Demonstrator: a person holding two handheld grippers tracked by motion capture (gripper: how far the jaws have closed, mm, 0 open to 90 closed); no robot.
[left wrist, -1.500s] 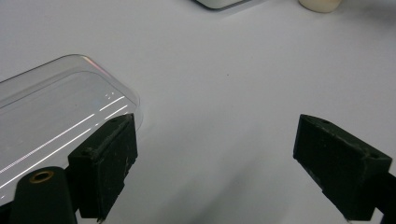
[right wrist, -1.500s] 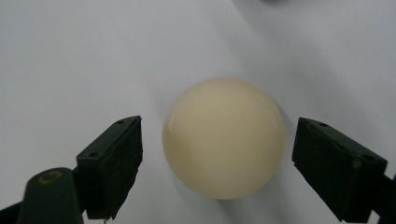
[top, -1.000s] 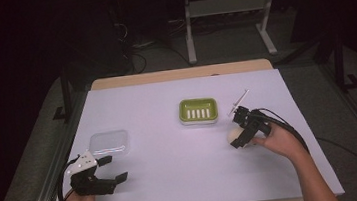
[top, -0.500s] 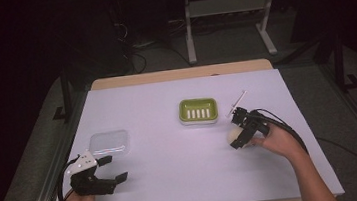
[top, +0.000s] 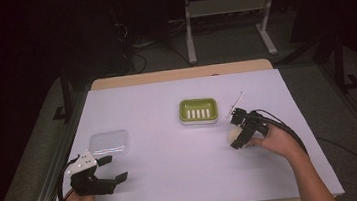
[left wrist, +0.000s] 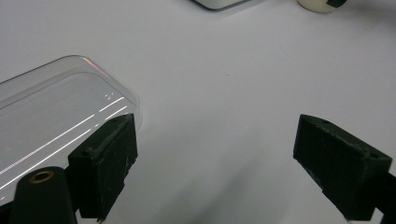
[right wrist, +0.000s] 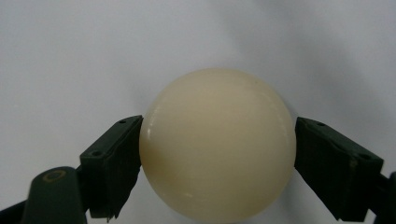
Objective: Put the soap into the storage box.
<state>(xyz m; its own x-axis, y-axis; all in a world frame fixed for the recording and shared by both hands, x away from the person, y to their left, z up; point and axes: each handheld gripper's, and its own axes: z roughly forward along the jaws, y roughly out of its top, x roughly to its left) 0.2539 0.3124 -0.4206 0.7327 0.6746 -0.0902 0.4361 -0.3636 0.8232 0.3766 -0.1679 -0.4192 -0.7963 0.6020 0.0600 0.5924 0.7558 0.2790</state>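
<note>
Nearest you, your left gripper sat at the near-left corner of the white table, its jaws spread wide with nothing but bare tabletop between them. In the left gripper view, the clear plastic lid lay flat just beside one jaw; whether it touched that jaw could not be told. In the high view that lid lay just beyond the gripper.

Across on your right, your right gripper pointed down and to the left at the cream soap bar, which rested on the table. In the right gripper view the rounded soap bar sat squarely between the jaws, which had just been closing in; both pads met its sides, so you had it clamped.

Farther out, near the middle of the table, the green soap dish stood apart from the soap, its slotted inside holding nothing.
</note>
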